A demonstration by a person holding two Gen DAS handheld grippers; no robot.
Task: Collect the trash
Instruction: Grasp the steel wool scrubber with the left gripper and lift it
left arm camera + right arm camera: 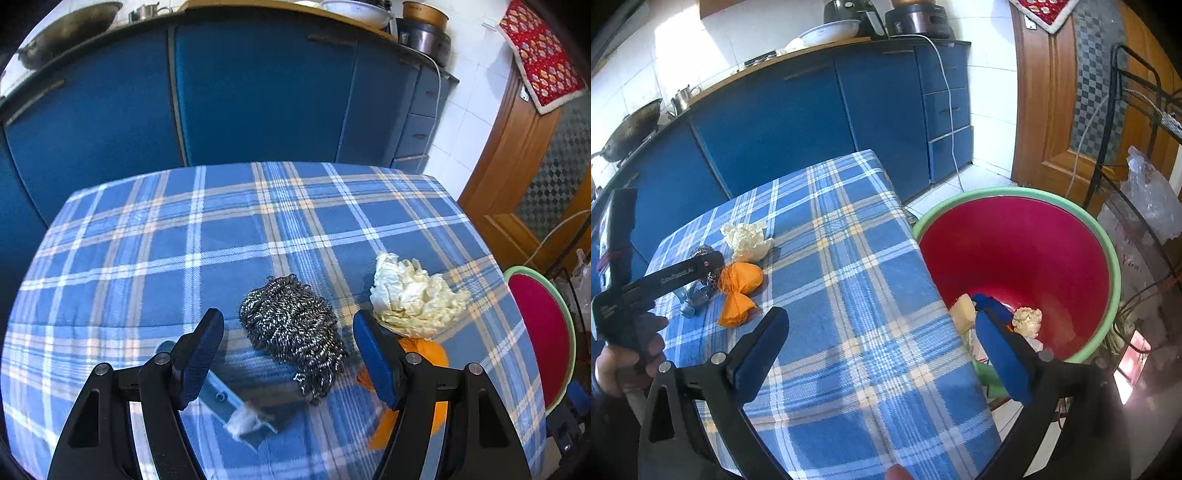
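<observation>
A steel wool scourer [291, 328] lies on the blue plaid tablecloth [147, 240], between the spread fingers of my left gripper [287, 315]; the pads do not touch it. To its right lie a crumpled white wad [413, 295] and an orange wrapper [424, 354]. A blue-grey tool with a white scrap [236, 413] lies under the left finger. My right gripper [879, 306] is open and empty over the table's right edge, one finger above the red bin [1027, 243]. Crumpled scraps [1028, 319] lie at the bin's bottom. The right wrist view also shows the orange wrapper [738, 288] and the white wad [748, 240].
The green-rimmed bin [543, 332] stands on the floor off the table's right side. Blue cabinets [258, 92] run behind the table, with a wok [66, 33] on the counter. A wooden door [1052, 110], a black wire rack [1137, 110] and a plastic bag [1152, 199] are at the right.
</observation>
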